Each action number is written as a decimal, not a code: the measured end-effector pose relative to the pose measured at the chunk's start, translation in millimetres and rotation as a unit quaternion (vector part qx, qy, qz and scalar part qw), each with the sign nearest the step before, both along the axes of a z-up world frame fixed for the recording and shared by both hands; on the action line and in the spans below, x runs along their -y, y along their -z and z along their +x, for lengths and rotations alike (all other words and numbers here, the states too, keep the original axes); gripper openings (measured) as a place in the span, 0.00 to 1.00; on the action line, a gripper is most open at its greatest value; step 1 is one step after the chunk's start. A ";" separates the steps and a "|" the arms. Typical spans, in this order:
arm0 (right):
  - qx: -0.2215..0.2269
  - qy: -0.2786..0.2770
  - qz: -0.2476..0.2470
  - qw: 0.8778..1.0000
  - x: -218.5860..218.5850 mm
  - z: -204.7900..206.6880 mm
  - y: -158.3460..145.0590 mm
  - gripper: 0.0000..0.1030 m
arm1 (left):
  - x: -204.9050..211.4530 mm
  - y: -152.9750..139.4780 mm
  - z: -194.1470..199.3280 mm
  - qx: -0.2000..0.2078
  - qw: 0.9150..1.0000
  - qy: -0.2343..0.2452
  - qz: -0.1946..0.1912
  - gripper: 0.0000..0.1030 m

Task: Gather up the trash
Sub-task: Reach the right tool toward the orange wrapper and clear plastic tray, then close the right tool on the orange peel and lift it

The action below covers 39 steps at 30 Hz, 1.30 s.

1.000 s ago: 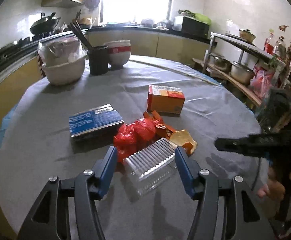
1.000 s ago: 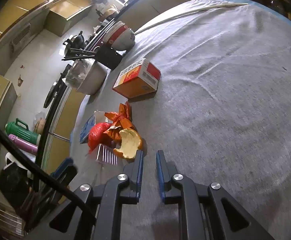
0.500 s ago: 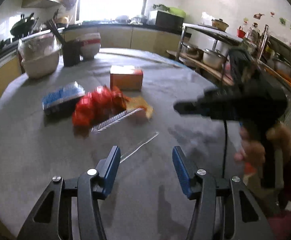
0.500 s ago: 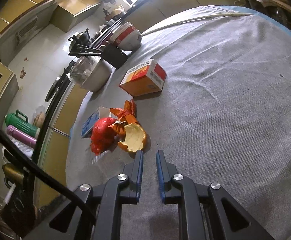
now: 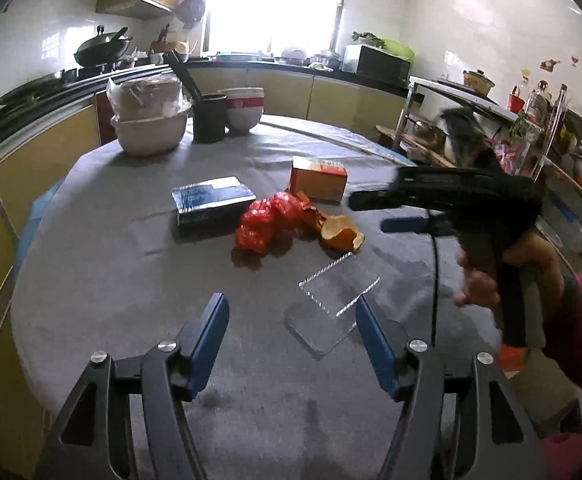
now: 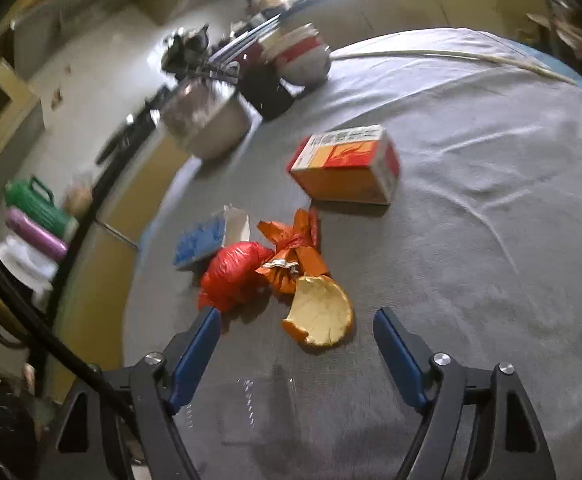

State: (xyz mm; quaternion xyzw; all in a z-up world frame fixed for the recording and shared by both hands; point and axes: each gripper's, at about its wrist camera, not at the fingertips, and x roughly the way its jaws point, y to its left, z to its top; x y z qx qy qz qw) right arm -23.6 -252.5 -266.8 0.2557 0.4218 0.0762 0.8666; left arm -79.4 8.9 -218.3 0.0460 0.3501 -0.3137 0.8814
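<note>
Trash lies on a round grey-clothed table (image 5: 103, 272). A clear plastic tray (image 5: 333, 308) lies flat just ahead of my open, empty left gripper (image 5: 291, 328). Beyond it are an orange peel (image 5: 341, 234), a crumpled red bag (image 5: 265, 222), an orange wrapper (image 5: 303, 210), a blue box (image 5: 211, 200) and an orange carton (image 5: 318, 178). My right gripper (image 6: 297, 344) is open and empty, with the orange peel (image 6: 321, 312) just ahead between its fingers, next to the red bag (image 6: 231, 272), the wrapper (image 6: 295, 252) and the carton (image 6: 347, 166). The right gripper also shows in the left wrist view (image 5: 375, 210).
At the table's far side stand a covered bowl (image 5: 149, 120), a black chopstick holder (image 5: 209, 118) and a red-banded white bowl (image 5: 245, 112). Kitchen counters ring the room. A metal shelf rack with pots (image 5: 451, 120) stands to the right.
My left gripper has drawn back and the clear tray now lies flat on the cloth in front of it. My right gripper has opened wide and come close to the orange peel.
</note>
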 end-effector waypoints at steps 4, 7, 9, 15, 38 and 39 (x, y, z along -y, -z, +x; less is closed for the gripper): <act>-0.022 -0.020 -0.065 0.997 -16.6 25.3 12.9 0.78 | -1.0 4.1 -5.2 0.002 1.000 0.004 0.014 0.65; -0.030 -0.033 -0.096 0.994 -21.9 35.1 22.2 0.59 | -4.6 3.9 -5.8 0.000 1.000 0.007 0.016 0.66; -0.026 -0.053 -0.135 0.989 -29.0 35.2 20.5 0.38 | -6.1 4.1 -3.5 -0.003 1.000 0.007 0.017 0.68; -0.009 -0.029 -0.138 0.990 -10.4 11.1 11.4 0.10 | 5.7 7.6 6.4 -0.012 0.999 0.027 0.033 0.70; 0.034 0.061 -0.012 0.998 52.9 -101.2 10.4 0.09 | 88.1 40.8 32.4 -0.019 0.993 0.092 0.069 0.54; 0.036 0.061 -0.007 0.997 53.6 -102.8 9.7 0.09 | 88.2 40.8 32.1 -0.018 0.993 0.089 0.069 0.54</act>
